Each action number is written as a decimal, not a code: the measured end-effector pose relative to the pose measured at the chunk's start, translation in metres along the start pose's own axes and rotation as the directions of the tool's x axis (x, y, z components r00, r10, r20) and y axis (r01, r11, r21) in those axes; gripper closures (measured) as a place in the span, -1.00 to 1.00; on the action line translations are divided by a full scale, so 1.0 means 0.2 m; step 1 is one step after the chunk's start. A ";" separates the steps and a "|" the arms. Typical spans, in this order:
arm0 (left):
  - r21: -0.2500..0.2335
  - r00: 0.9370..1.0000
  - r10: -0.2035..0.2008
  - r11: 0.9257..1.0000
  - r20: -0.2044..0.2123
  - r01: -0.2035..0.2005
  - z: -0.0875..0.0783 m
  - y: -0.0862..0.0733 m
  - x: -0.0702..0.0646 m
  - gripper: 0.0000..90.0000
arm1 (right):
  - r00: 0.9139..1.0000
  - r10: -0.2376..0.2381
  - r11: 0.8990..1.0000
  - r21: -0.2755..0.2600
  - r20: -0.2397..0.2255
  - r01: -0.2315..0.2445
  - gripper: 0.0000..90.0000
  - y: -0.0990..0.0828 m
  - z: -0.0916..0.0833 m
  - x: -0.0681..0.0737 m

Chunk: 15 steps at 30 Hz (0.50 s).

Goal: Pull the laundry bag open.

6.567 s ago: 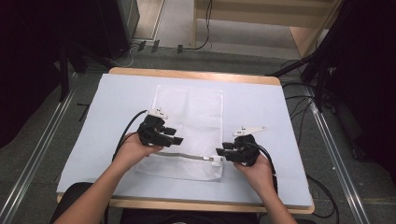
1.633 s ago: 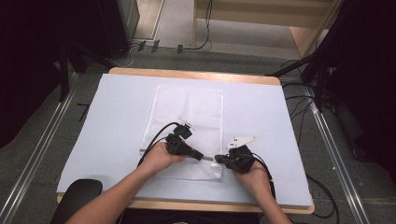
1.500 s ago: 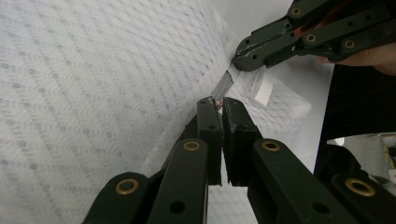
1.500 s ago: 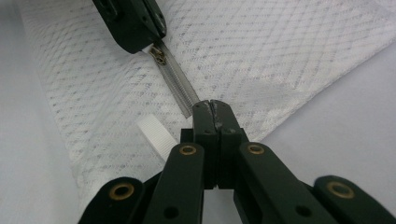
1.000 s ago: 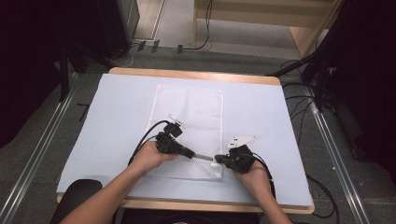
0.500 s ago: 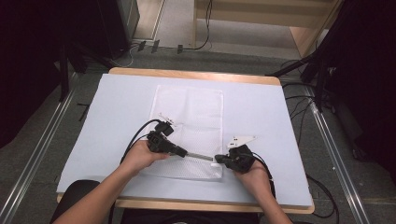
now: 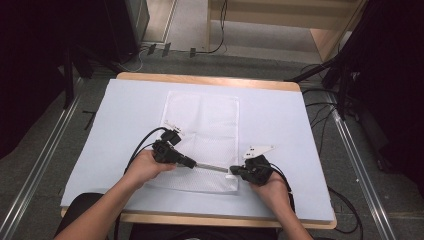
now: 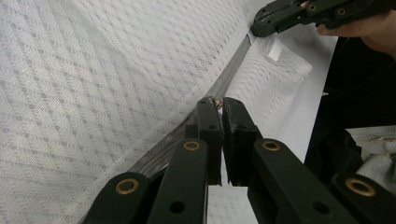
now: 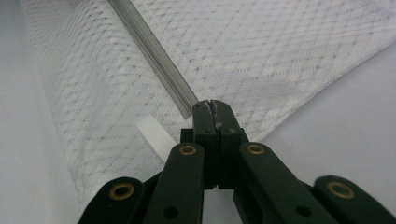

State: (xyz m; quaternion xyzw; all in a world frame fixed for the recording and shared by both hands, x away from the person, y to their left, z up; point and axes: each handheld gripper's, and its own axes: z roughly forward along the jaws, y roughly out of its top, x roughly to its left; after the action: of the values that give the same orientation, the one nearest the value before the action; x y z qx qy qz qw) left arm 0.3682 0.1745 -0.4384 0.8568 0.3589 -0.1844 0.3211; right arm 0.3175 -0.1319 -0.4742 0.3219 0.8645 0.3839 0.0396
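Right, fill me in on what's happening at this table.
A person is working the zipper of a white mesh laundry bag that lies flat on the table. The right gripper is shut on the bag's fabric at the zipper's end, near a small white tab, pinning that corner. The left gripper is shut on the zipper pull, partway along the track. Whether the zipper is being opened or closed cannot be told.

One white mesh bag (image 7: 202, 135) with one grey zipper (image 7: 210, 167) lies on one counter (image 7: 280, 115) at the frame's centre; two black claws, left (image 7: 192, 163) and right (image 7: 233, 171), in two hands, and one white tag (image 9: 154, 135).
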 end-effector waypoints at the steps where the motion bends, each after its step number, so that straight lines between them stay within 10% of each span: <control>1: 0.004 1.000 -0.001 1.000 0.001 0.001 0.00 0.00 0.00 0.96 | 1.000 0.000 1.000 0.000 -0.001 0.000 1.00 0.00 0.00 0.00; 15: -0.009 1.000 -0.018 1.000 -0.023 0.018 -0.10 -0.06 0.04 0.96 | 1.000 -0.001 1.000 0.000 -0.001 0.001 1.00 0.00 0.00 0.00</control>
State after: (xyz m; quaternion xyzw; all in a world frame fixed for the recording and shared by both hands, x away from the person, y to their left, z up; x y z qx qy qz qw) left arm 0.3657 0.1976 -0.4334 0.8541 0.3711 -0.1757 0.3192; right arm 0.3179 -0.1319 -0.4742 0.3212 0.8648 0.3839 0.0391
